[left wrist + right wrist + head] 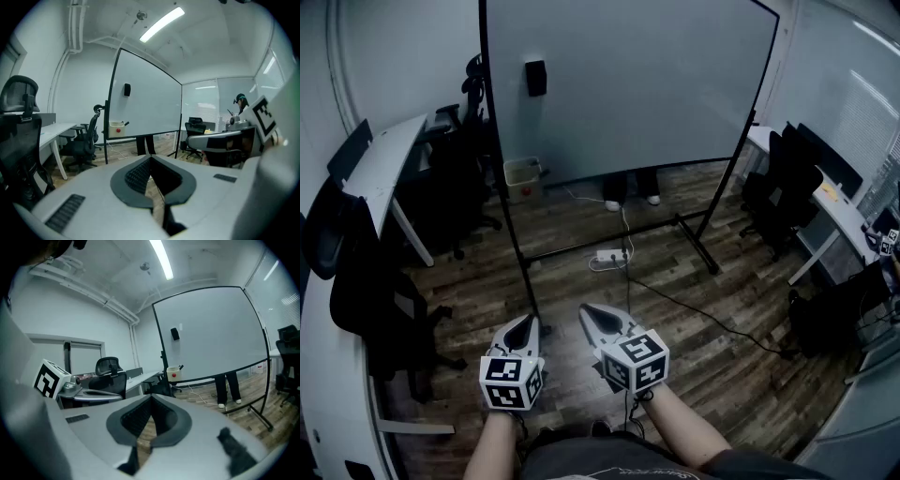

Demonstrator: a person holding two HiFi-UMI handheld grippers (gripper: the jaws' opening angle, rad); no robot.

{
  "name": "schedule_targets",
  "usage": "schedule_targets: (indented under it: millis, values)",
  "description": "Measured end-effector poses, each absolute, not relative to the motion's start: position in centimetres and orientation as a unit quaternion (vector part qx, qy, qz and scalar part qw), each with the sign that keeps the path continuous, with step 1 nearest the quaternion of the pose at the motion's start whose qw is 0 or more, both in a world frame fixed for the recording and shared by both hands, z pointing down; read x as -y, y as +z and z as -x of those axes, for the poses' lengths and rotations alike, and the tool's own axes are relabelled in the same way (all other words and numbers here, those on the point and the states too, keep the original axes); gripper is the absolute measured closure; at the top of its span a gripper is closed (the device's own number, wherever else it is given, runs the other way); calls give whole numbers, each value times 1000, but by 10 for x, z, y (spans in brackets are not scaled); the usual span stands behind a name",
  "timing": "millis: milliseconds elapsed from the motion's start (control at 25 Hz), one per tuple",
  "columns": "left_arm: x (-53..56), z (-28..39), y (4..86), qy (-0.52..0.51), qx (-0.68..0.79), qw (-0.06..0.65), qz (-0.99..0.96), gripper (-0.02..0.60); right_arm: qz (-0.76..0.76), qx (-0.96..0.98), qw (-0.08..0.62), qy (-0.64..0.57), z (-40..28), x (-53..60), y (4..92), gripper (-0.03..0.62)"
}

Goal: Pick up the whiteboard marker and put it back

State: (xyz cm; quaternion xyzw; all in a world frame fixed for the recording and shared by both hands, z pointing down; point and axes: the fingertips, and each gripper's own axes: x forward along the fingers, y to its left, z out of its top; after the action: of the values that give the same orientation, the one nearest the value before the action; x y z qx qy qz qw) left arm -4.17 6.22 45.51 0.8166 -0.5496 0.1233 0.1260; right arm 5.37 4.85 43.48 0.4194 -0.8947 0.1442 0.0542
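A large whiteboard stands on a wheeled frame ahead of me. At its lower left edge hangs a small pale box, and a dark whiteboard marker pokes out of its top. The right gripper view shows that marker too. My left gripper and right gripper are held side by side low in front of me, well short of the board. Both point toward it. Each is shut with nothing between the jaws.
A black eraser sticks to the board. A person's legs show behind it. A power strip and cables lie on the wood floor by the frame's feet. Office chairs and desks line the left; more chairs stand right.
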Motion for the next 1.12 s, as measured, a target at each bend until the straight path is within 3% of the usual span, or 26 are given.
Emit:
schedule_targets:
  millis: [1120]
  values:
    - [-32,29,464,127,559,123,-810,568,-415,892,37,176,-72,-15,462,571]
